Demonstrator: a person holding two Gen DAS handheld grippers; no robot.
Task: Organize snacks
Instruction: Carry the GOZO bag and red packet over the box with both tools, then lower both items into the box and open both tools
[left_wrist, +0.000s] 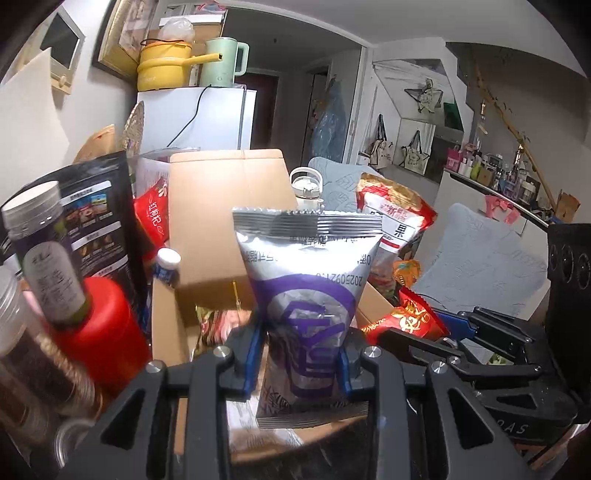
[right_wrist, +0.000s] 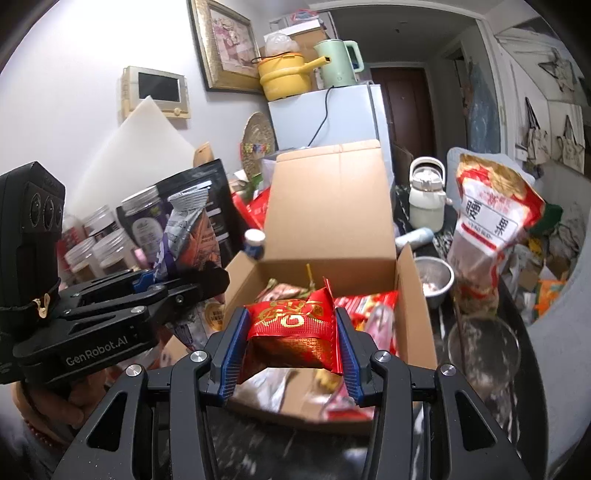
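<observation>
Packets held over the box (right_wrist: 332, 206): my left fingers (left_wrist: 299, 354) grip the silver pouch (left_wrist: 306, 280), my right fingers (right_wrist: 291, 343) the red packet (right_wrist: 295, 332); I should keep both pinches firm and lower each well inside the walls before releasing.

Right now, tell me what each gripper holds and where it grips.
Left gripper: silver and purple snack bag, pinched across its lower half. Right gripper: small red and gold packet, pinched at its two side edges.

A dark marbled surface (right_wrist: 266, 443) is carrying an open cardboard box (right_wrist: 332, 206) in the middle. A metal bowl (right_wrist: 436, 275), a glass jar (right_wrist: 484, 347) and a tall red-and-clear snack bag (right_wrist: 487, 229) are standing to the box's right, a white kettle (right_wrist: 426, 199) is sitting behind them, and lidded jars (right_wrist: 103, 243) and a black pouch (right_wrist: 218, 199) are crowding its left
</observation>
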